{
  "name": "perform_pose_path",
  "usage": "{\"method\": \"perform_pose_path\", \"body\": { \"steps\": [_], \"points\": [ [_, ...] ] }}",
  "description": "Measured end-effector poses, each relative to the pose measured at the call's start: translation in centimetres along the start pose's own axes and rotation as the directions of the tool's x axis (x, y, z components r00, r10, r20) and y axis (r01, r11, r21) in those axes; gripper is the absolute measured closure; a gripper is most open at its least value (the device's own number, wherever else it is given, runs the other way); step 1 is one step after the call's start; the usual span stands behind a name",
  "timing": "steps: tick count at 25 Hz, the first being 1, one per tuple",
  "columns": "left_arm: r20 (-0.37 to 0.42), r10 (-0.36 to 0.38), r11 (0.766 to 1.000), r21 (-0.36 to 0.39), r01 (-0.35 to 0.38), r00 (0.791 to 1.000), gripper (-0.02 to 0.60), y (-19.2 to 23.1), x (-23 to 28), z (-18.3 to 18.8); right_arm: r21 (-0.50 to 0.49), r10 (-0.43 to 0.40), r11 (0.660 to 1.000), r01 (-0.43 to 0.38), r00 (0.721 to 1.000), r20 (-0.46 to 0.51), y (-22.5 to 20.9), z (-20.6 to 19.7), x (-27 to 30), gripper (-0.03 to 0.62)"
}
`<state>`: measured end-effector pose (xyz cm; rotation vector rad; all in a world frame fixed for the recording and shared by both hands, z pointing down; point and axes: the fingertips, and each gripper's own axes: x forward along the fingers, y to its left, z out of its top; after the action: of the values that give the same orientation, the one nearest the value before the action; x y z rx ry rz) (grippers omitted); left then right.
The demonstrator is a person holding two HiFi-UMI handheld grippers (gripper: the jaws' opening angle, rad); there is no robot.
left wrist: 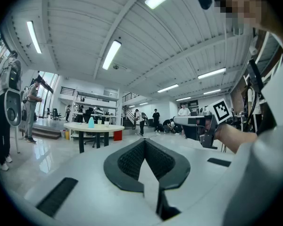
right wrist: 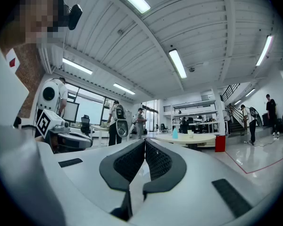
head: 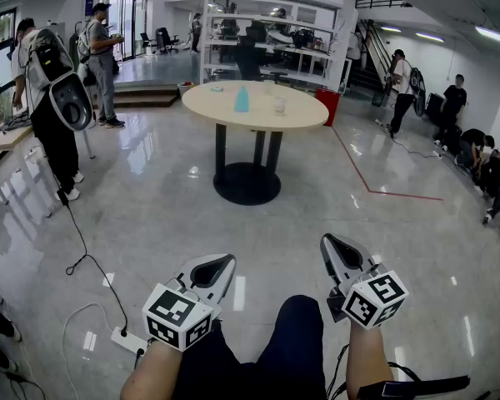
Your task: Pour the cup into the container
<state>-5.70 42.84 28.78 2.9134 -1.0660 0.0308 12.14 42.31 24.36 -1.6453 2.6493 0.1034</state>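
Note:
Far ahead stands a round beige table (head: 296, 117). On it are a light-blue container (head: 242, 99) and a small clear cup (head: 280, 105), side by side and apart. Both also show small in the left gripper view, container (left wrist: 91, 122) and cup (left wrist: 106, 123), and in the right gripper view, container (right wrist: 175, 133) and cup (right wrist: 190, 133). My left gripper (head: 223, 262) and right gripper (head: 330, 243) are held low over my lap, well short of the table. Each is shut with nothing between its jaws, as the left gripper (left wrist: 145, 141) and right gripper (right wrist: 145, 141) show close up.
A glossy floor lies between me and the table. A power strip (head: 127, 340) and cable lie on it at the lower left. People stand at the left (head: 50, 98) and right (head: 400, 90). A red bin (head: 328, 105) and shelving (head: 267, 32) are behind the table.

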Motion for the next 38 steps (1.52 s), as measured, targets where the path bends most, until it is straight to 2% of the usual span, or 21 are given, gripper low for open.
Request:
{"method": "perform_pose_path", "body": {
  "steps": [9,14,18,23,27,31,38],
  "points": [
    [0.014,-0.030,1.000,-0.006,0.030,0.999,0.580,2.8,4.3,0.3,-0.004,-0.007,1.000,0.007,1.000,-0.029,-2.6,-0.8,3.2,0.589],
    [-0.032,-0.027,0.999,-0.040,0.025,0.999,0.580,4.5,7.3,-2.5,0.073,-0.008,0.997,0.012,0.998,-0.057,-5.0,-5.0,4.5,0.589],
    [-0.046,0.000,0.998,-0.055,-0.002,0.999,0.580,6.9,11.5,-2.9,0.096,0.008,0.995,-0.002,0.998,-0.068,-8.0,-6.6,7.3,0.589],
    [-0.078,-0.006,0.999,-0.046,0.002,0.997,0.580,7.8,15.9,-3.1,0.113,0.018,0.994,-0.010,0.997,-0.073,-11.5,-7.4,9.4,0.589],
    [-0.091,-0.014,1.000,0.000,0.014,0.996,0.580,8.4,18.5,-2.9,0.107,0.028,0.994,-0.023,0.998,-0.048,-13.5,-6.8,11.3,0.589],
    [-0.109,0.038,0.999,0.012,-0.037,0.993,0.580,10.3,19.9,-2.7,0.084,0.075,0.994,-0.073,0.997,-0.022,-14.4,-5.6,13.9,0.589],
    [-0.077,0.105,0.994,0.004,-0.105,0.992,0.580,14.7,23.5,-2.0,0.094,0.115,0.989,-0.115,0.993,0.015,-18.6,-5.8,19.0,0.589]
  ]
}}
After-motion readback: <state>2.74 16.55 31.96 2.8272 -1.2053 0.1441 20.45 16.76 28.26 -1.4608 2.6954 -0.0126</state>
